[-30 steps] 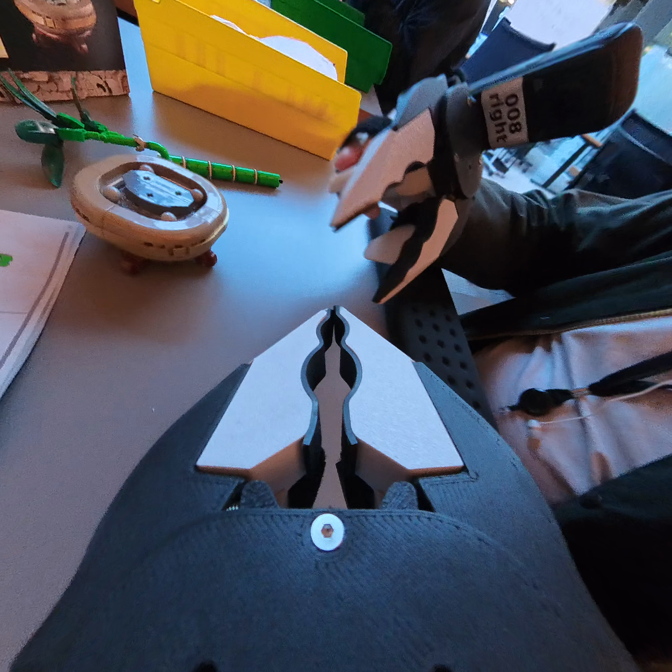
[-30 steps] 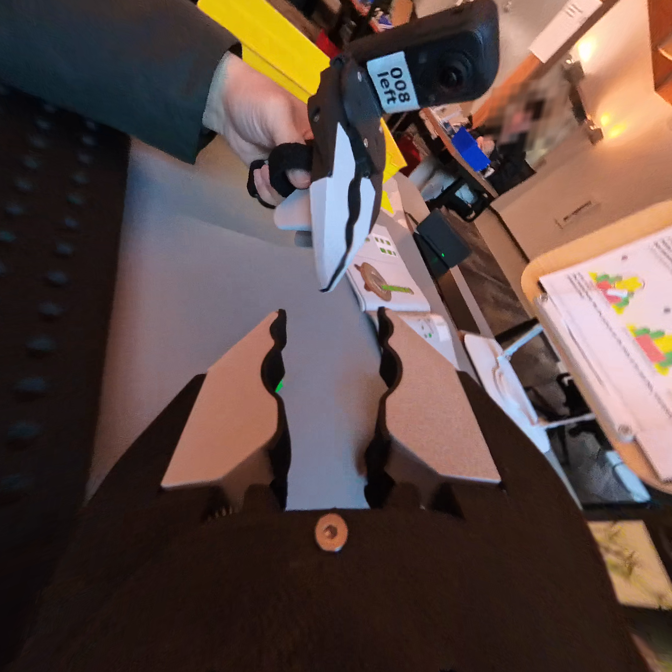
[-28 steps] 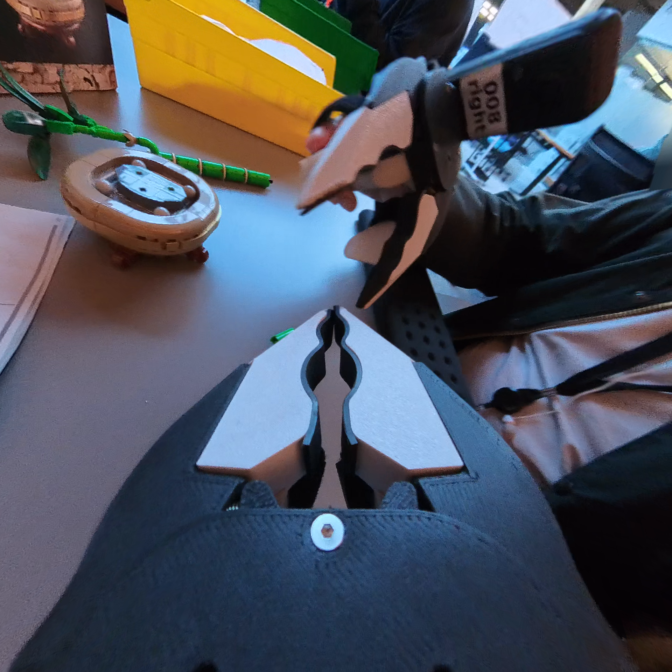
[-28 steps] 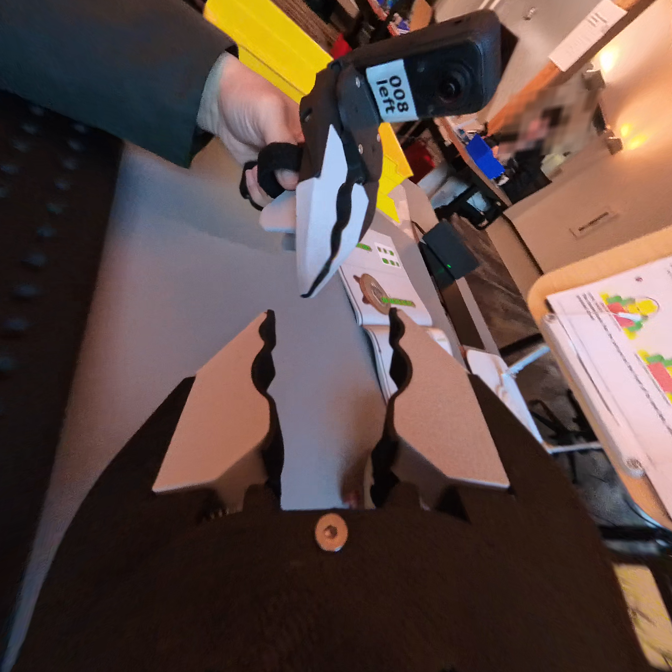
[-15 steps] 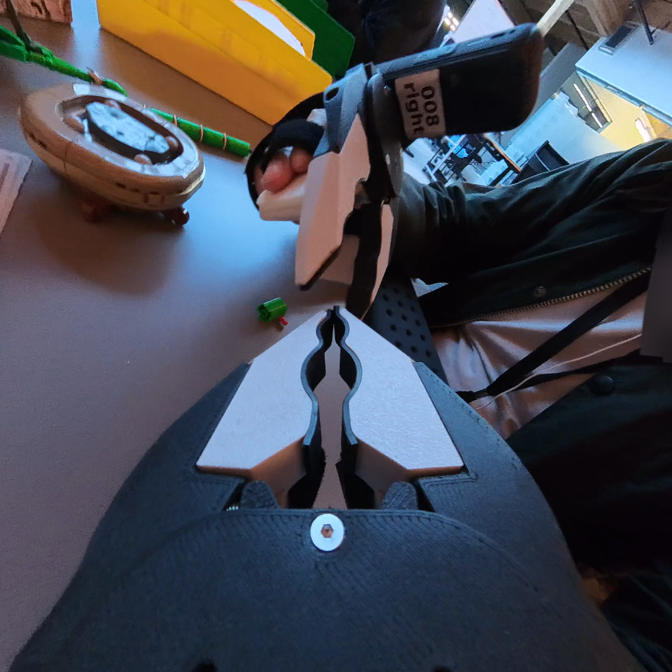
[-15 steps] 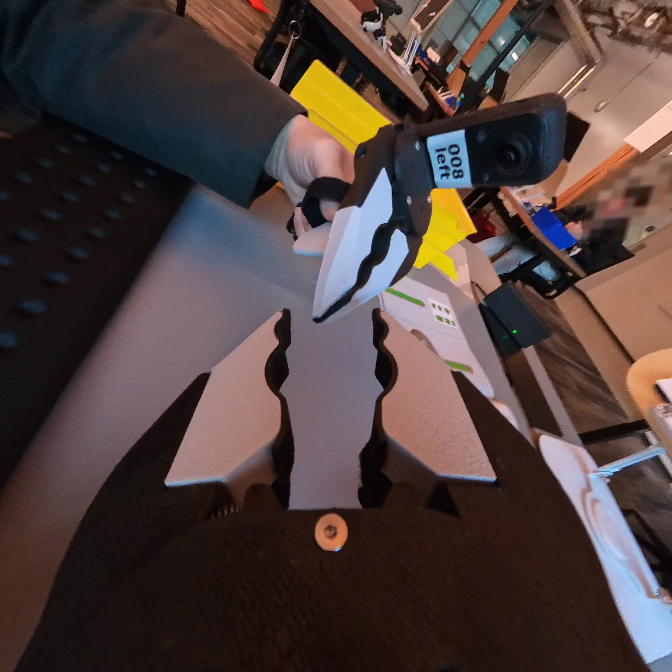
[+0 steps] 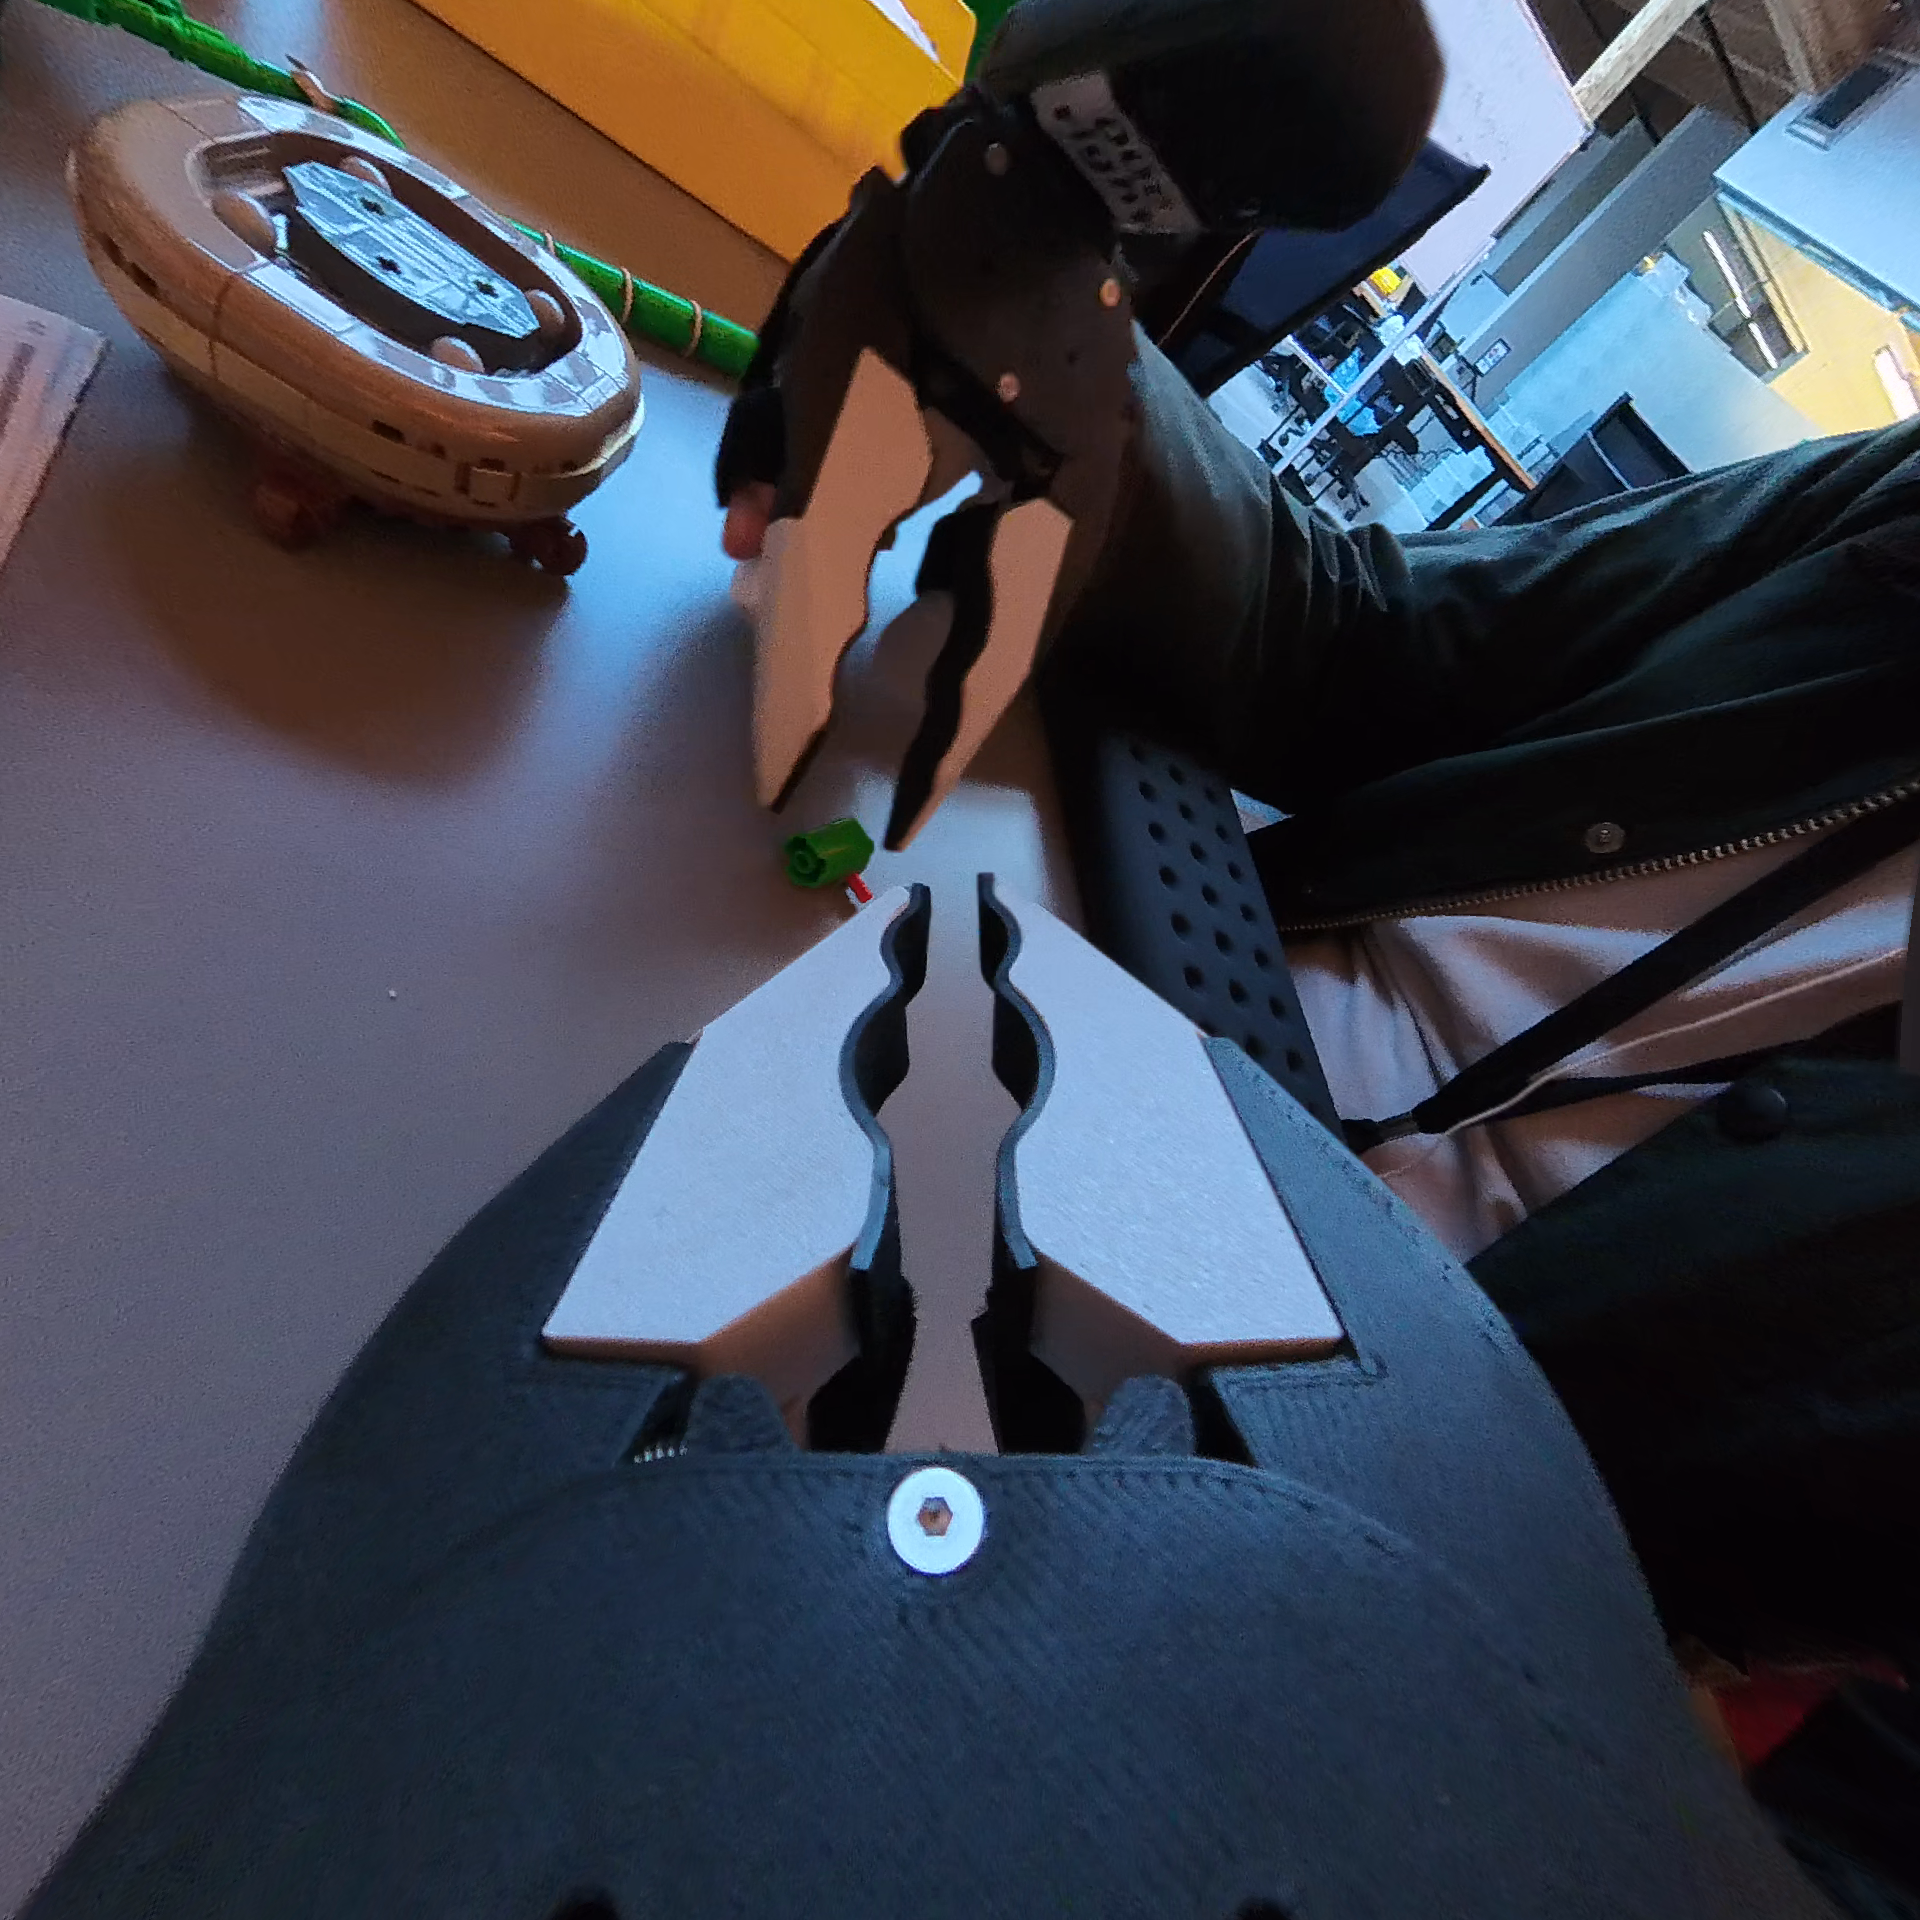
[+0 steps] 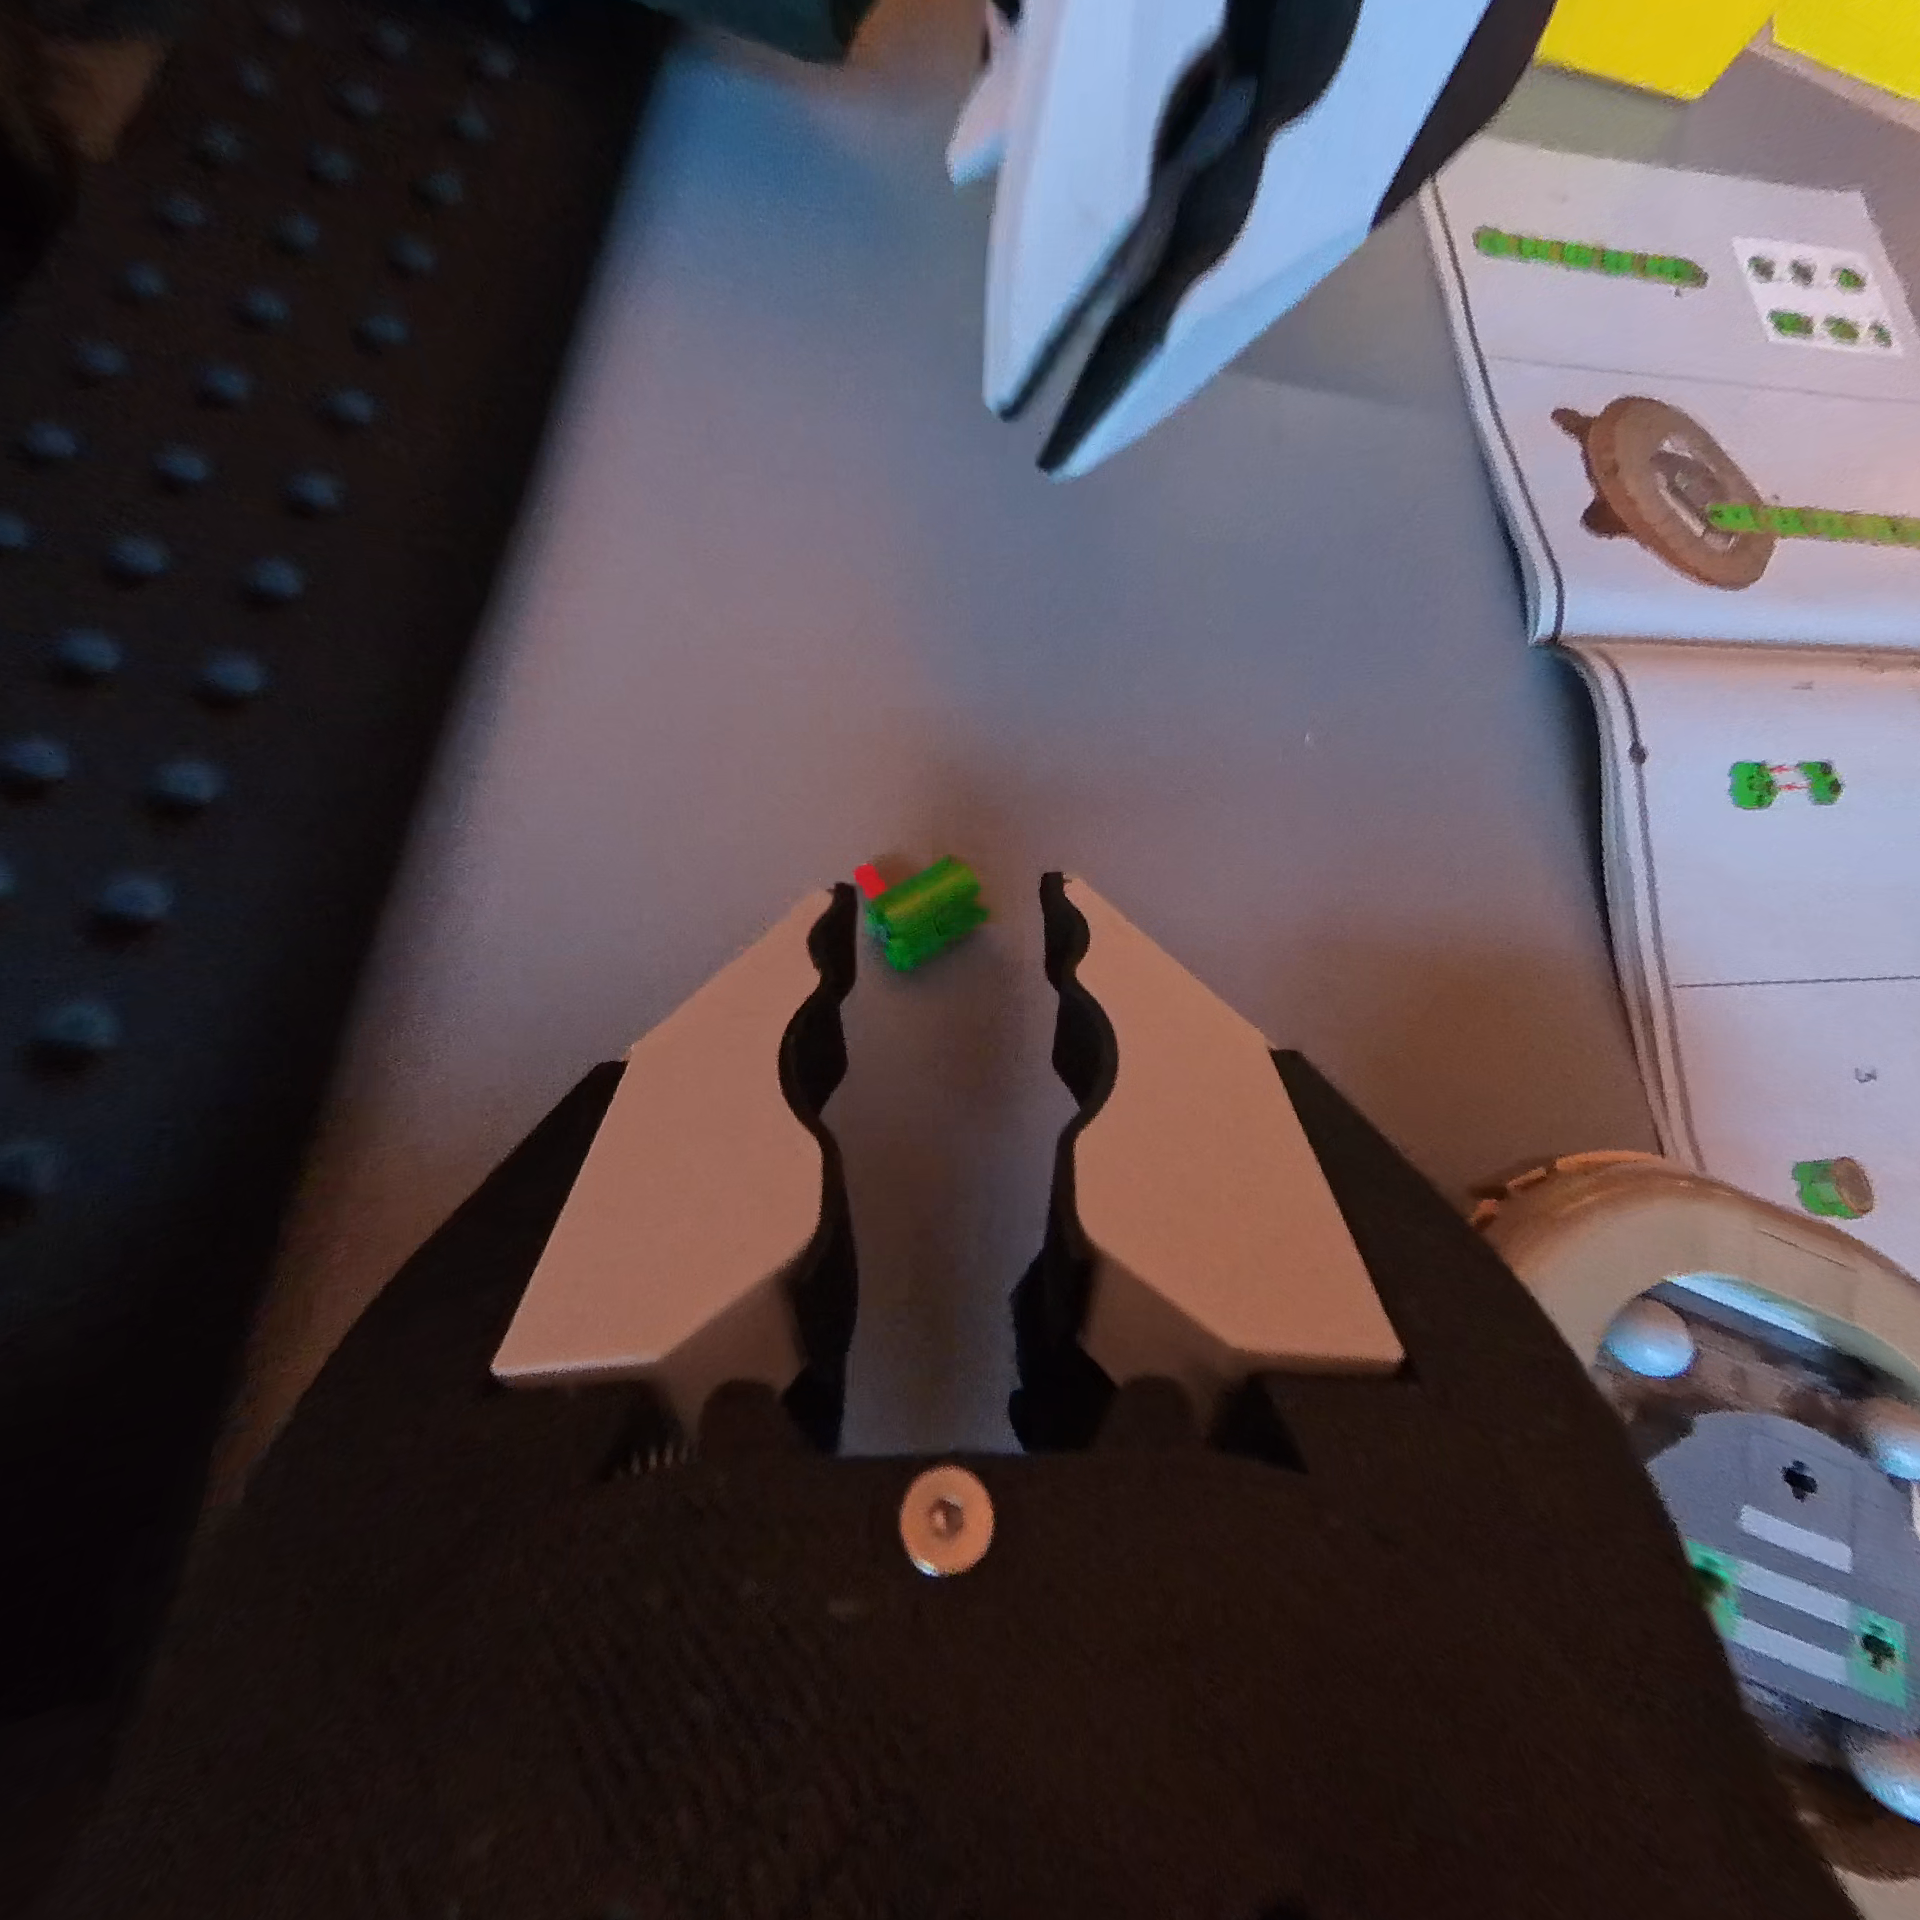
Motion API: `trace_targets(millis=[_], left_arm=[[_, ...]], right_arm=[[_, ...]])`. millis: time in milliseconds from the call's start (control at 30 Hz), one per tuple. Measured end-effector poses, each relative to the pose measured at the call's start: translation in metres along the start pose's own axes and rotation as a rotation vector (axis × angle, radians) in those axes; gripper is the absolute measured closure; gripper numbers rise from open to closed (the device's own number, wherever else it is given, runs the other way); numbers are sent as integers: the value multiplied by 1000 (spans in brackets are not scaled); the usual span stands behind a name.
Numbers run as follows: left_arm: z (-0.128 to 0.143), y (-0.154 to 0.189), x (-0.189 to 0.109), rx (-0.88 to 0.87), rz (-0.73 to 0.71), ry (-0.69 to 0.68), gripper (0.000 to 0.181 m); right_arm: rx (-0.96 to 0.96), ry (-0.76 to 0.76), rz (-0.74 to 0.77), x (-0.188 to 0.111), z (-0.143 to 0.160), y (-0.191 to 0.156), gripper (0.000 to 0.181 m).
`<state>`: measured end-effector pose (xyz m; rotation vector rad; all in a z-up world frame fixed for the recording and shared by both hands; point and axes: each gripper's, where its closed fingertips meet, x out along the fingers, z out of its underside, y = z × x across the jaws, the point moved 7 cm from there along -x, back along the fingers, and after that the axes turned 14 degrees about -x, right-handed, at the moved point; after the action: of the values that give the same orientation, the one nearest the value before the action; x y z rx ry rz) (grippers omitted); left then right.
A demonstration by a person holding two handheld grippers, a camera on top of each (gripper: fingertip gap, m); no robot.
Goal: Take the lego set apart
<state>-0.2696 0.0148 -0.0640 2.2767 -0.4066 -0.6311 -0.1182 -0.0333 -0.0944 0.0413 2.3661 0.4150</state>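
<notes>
While one small green piece (image 8: 925,914) lies loose on the counter (image 7: 312,883) between the right gripper's (image 8: 945,883) wide-open, empty fingers, the left gripper (image 7: 948,894) is only slightly parted and empty, and the tan base (image 7: 343,322) and green stem (image 7: 644,301) are not yet taken apart.

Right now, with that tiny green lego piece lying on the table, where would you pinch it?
Across the ribbed green barrel of the green piece, probably from above with the right gripper, whose open jaws nearly flank it. It lies on its side; the thin red pin looks too slight to grip.
</notes>
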Motion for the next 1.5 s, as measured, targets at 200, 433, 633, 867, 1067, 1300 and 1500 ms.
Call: trace_targets(millis=[200, 433, 633, 867, 1067, 1300, 1500], left_arm=[[3, 1, 5, 17, -10, -29, 168], [-7, -4, 8, -65, -26, 57, 162], [-15, -12, 3, -198, 16, 168, 179], [-16, -17, -1, -256, 32, 201, 173], [-16, -22, -1, -258, 4, 204, 169], [-12, -21, 5, -199, -52, 149, 178], [-3, -13, 10, -120, -59, 16, 179]], right_arm=[[48, -14, -53, 12, 6, 1, 157], [-40, 105, 249, -7, -26, 26, 157], [-197, 75, 437, -12, -39, 31, 157], [-264, 6, 510, -8, -40, 33, 157], [-279, -10, 538, -2, -44, 34, 157], [-268, -3, 513, 2, -41, 33, 156], [-322, 44, 477, 3, -43, 27, 135]])
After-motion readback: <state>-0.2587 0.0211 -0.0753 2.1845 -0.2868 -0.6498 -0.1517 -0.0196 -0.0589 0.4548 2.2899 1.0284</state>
